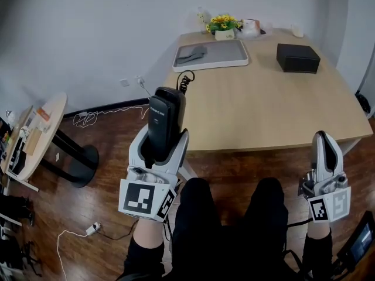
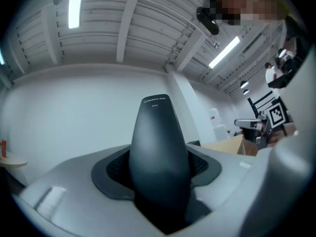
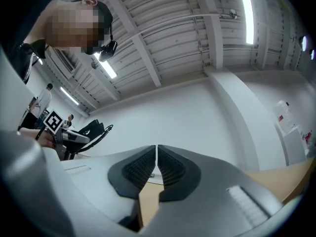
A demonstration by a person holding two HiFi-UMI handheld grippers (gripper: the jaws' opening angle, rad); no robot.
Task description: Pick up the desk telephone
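A black telephone handset stands upright between the jaws of my left gripper, which is shut on its lower half. Its coiled cord curls off the top end. In the left gripper view the handset fills the gap between the dark pads. This gripper is raised in front of the near left edge of the wooden table. My right gripper hangs by the table's near right edge, shut with nothing in it; its pads meet. I cannot tell where the phone's base is.
On the table's far side lie a grey tray with a folded grey cloth, a black box and a pot of yellow flowers. A round side table stands at the left. A white cable and plug lie on the floor.
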